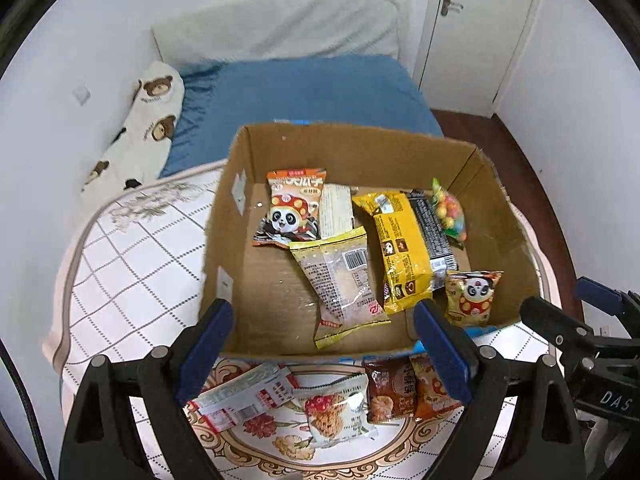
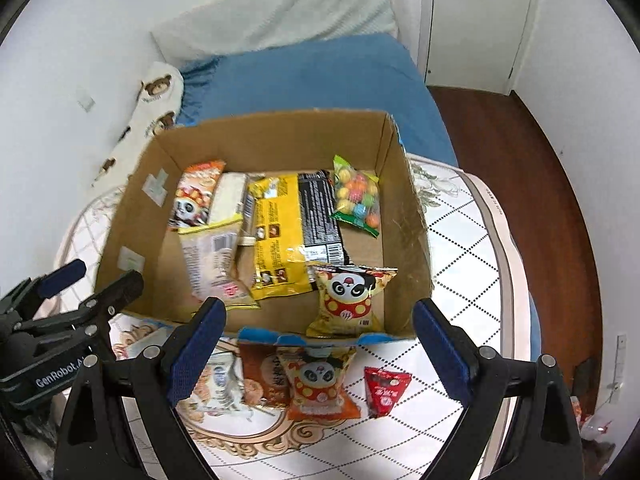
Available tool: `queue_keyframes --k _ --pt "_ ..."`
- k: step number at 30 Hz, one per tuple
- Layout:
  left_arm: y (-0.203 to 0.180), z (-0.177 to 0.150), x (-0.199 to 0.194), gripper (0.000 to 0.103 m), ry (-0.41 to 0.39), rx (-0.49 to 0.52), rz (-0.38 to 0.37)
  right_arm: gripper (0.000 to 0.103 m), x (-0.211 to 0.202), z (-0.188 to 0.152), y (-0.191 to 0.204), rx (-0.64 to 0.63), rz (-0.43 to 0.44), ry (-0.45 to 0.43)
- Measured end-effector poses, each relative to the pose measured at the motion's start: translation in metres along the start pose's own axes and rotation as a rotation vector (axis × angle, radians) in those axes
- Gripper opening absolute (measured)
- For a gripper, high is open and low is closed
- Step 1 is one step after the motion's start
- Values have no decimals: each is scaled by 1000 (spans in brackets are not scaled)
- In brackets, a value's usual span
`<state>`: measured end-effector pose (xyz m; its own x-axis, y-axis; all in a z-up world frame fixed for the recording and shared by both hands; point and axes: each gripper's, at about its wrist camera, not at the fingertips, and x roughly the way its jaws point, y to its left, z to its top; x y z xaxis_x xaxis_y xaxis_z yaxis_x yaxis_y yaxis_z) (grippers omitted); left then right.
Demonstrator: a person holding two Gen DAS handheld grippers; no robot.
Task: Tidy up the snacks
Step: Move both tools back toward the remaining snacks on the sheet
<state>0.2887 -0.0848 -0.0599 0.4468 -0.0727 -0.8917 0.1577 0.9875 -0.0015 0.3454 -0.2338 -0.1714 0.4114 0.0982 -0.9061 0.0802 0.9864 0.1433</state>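
- Holding our left gripper (image 1: 324,344) over the near edge of the box (image 1: 360,148), we keep its fingers wide with nothing between them.
- Our right gripper (image 2: 316,342) hangs beside it, fingers wide too, holding nothing.
- We see the box sits on a quilt (image 1: 120,264) on the bed.
- We count snacks in the box: a yellow pack (image 2: 280,232), a black pack (image 2: 320,208) touching it, a candy bag (image 2: 356,196) at the far right, and a small panda bag (image 2: 350,300) near the front wall.
- We see more snacks lying on the quilt just outside the box: an orange panda bag (image 2: 320,384), a red packet (image 2: 386,390) and a brown pack (image 1: 386,390).
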Motion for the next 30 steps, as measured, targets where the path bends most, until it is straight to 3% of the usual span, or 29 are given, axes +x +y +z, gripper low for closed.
queue_keyframes --k 7,13,17,25,27,30 --pt "-5 -17 -43 92 -77 22 4 96 -42 -14 5 21 51 -67" --pt "-3 -39 -49 92 -62 19 16 96 -56 -34 3 44 111 -58" --pt "3 -61 -13 92 58 -14 14 96 -26 -56 -6 62 114 18" --pt "3 -102 88 92 337 -40 -18 81 76 -91 -28 128 85 196" --pt "3 -107 108 92 381 -54 -24 74 95 -96 -30 133 83 224" --pt "4 -112 134 92 431 -83 -29 73 114 -99 -28 131 76 245"
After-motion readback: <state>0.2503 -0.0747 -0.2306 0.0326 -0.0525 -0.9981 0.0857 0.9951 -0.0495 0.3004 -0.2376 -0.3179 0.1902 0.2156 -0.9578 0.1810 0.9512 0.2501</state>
